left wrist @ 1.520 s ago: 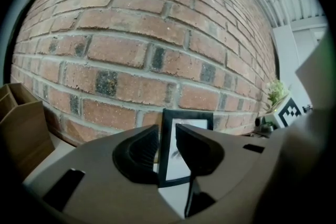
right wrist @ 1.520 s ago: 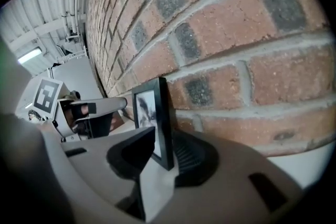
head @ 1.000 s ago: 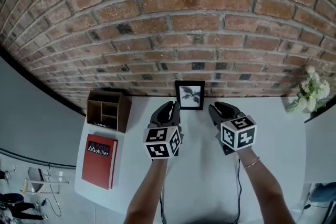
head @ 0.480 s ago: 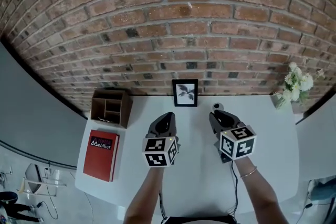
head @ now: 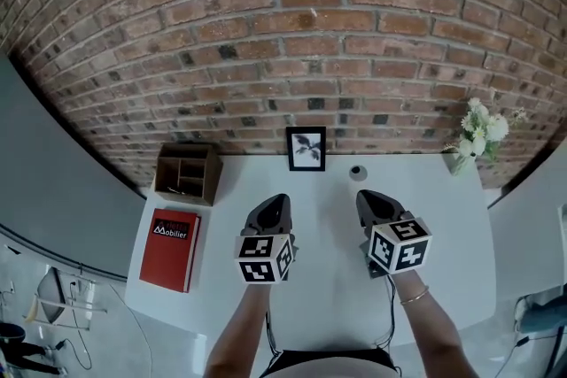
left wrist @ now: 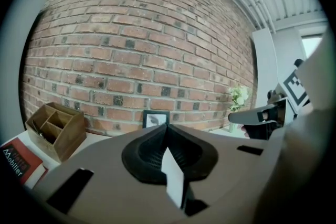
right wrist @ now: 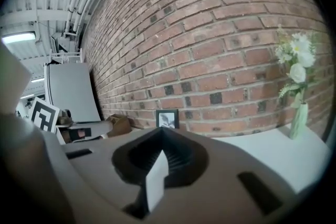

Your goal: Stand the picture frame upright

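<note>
Rough brick wall (head: 283, 31), matt tabletop (head: 332, 279)

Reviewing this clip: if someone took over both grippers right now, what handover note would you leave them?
Left gripper: shut, empty, over the white table, short of the frame.
Right gripper: shut, empty, alongside it.
Picture frame: upright at the table's back edge by the brick wall; neither gripper touches it.
Done: the frame stands.
Left: probably nothing. Whether it leans on the wall or on its own stand cannot be seen.
</note>
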Tool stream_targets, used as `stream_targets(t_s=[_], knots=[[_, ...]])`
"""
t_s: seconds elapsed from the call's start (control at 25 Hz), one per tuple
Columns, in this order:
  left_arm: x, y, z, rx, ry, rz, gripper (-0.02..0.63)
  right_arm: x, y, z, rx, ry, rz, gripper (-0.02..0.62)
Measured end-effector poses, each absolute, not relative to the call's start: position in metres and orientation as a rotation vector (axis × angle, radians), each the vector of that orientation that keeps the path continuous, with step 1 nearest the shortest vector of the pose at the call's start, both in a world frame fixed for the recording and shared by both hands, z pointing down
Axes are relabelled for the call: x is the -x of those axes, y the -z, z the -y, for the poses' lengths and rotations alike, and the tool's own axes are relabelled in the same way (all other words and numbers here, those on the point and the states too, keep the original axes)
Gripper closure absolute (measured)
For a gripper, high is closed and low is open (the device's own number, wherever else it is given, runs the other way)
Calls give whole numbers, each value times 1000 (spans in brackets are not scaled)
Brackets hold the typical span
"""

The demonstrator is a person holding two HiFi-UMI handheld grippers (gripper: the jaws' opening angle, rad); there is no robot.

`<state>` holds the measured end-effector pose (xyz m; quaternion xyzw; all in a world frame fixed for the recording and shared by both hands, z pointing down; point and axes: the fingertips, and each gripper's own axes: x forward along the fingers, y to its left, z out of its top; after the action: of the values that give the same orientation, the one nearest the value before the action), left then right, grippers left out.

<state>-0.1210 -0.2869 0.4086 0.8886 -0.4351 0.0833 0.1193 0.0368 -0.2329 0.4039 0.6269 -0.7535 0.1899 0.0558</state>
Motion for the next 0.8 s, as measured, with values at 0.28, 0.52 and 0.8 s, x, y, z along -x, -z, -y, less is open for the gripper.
stream_targets(t_s=[0.28, 0.52, 0.8], knots=[[131, -404, 272, -2598, -232, 1281, 611, -34, -405, 212, -1921, -552, 2276, 592], [141, -399, 264, -2597, -233, 1294, 611, -29, -402, 205, -1936, -538, 2261, 592], [147, -399, 256, -2618, -264, 1283, 611, -30, -398, 198, -1964, -515, 2234, 592]])
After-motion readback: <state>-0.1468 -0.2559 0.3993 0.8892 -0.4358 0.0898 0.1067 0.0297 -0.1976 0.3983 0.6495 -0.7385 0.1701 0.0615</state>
